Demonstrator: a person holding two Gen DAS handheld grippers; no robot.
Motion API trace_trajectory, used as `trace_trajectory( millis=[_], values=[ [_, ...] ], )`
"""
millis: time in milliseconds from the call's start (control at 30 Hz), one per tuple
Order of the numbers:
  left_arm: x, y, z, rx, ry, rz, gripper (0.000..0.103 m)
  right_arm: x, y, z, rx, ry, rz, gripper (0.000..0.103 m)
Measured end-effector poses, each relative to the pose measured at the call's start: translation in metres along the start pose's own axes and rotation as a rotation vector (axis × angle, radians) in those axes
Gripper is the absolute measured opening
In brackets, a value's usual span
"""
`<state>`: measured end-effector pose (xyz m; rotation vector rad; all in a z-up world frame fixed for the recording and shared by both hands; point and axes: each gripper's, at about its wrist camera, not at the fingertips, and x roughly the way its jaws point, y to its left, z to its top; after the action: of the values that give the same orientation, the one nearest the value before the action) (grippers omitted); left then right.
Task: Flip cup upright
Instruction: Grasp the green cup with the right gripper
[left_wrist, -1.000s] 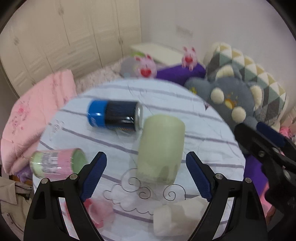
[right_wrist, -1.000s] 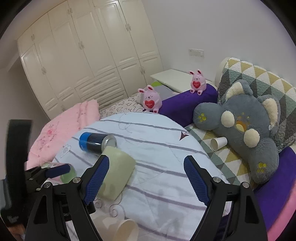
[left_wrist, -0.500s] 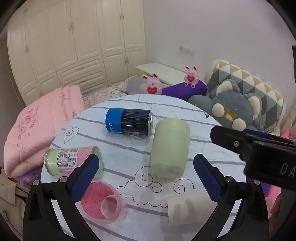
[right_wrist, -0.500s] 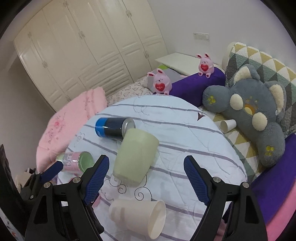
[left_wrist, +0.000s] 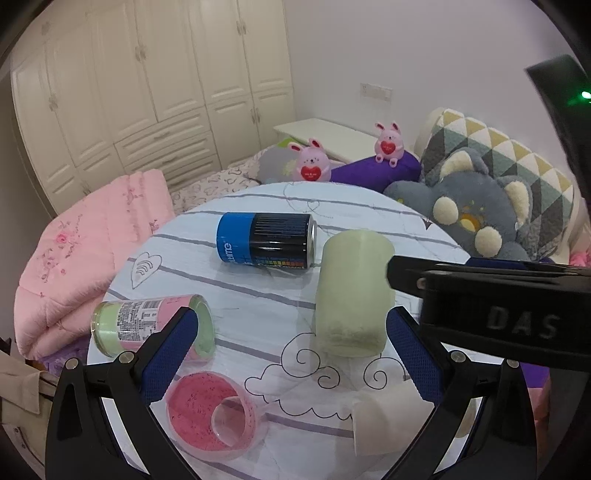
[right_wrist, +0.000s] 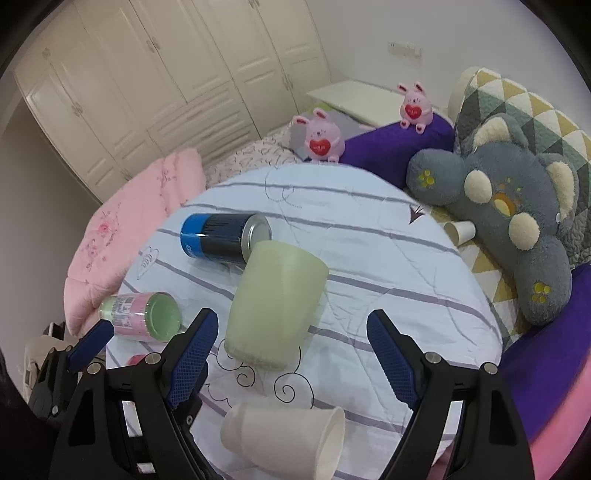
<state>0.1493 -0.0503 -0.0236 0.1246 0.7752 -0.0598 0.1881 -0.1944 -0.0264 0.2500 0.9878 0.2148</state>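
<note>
1. Cup (right_wrist: 275, 306), pale green, stands upside down on the round table (right_wrist: 388, 266), base up, just beside a blue can (right_wrist: 225, 240) lying on its side
2. Right gripper (right_wrist: 291, 362) spread wide, empty, near the cup's rim
3. Left gripper (left_wrist: 291, 354) spread wide, empty
4. White paper cup (right_wrist: 284, 439) lies nearest; pink-green tub (left_wrist: 151, 325) lies left

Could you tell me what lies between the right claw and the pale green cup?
Only bare striped cloth. In the right wrist view, the open right claw sits just short of the pale green cup, the cup's near end entering its gap.
</note>
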Motion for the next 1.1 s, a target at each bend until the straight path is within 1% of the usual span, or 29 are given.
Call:
trace_trajectory(
  millis=[167, 267, 367, 400, 500, 633, 833, 1100],
  values=[
    [0.009, -0.002, 0.004, 0.020, 0.019, -0.003, 0.103, 0.016, -0.004, 0.008, 0.035, 0.055, 0.009, 0.084],
    [0.014, -0.003, 0.003, 0.024, 0.031, -0.011, 0.103, 0.025, -0.008, 0.014, 0.058, 0.084, -0.008, 0.084],
    [0.021, -0.002, 0.003, 0.027, 0.050, -0.012, 0.103, 0.040, -0.013, 0.019, 0.102, 0.147, 0.046, 0.084],
    [0.023, -0.002, 0.004, 0.024, 0.055, -0.015, 0.103, 0.047, -0.014, 0.020, 0.109, 0.176, 0.054, 0.084],
    [0.030, 0.000, 0.004, 0.016, 0.076, -0.022, 0.103, 0.062, -0.015, 0.022, 0.123, 0.222, 0.051, 0.084],
    [0.037, -0.002, 0.005, 0.026, 0.093, -0.022, 0.103, 0.071, -0.015, 0.025, 0.135, 0.249, 0.091, 0.084],
    [0.051, -0.006, 0.006, 0.039, 0.133, -0.012, 0.103, 0.088, -0.015, 0.028, 0.174, 0.307, 0.181, 0.084],
    [0.059, -0.003, 0.009, 0.035, 0.152, -0.011, 0.103, 0.099, -0.012, 0.028, 0.158, 0.325, 0.240, 0.084]
  ],
)
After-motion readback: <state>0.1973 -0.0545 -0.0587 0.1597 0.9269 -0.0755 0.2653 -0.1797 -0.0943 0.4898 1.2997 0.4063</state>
